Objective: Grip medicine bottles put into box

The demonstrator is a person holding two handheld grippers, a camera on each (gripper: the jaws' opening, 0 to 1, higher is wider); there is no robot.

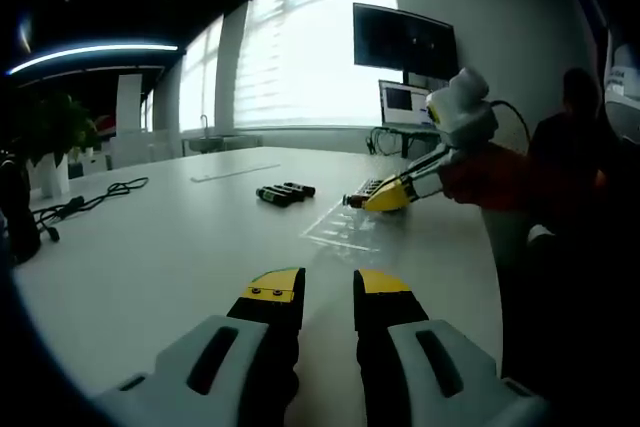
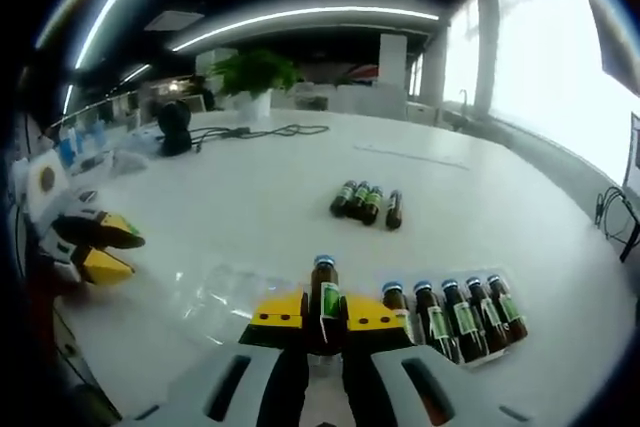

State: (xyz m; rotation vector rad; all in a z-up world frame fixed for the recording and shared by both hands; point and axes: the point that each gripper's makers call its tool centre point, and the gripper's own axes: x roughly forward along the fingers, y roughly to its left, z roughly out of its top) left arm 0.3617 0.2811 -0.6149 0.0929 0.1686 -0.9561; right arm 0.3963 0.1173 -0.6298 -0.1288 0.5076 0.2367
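At lower centre, the right gripper [image 2: 325, 319] clamps a bottle [image 2: 324, 292] beside a clear tray [image 2: 500, 342] holding five bottles [image 2: 455, 315]. Four loose bottles [image 2: 365, 203] lie mid-frame on the open white table [image 2: 250, 197]. The left gripper [image 1: 328, 291] hangs parted, empty, at bottom centre.

four loose bottles [image 2: 366, 202] on table [image 2: 250, 207] | behind tray [image 2: 455, 322] holding five bottles [image 2: 455, 312]

No readable text; green labels on medicine bottles [image 2: 455, 317] too small.
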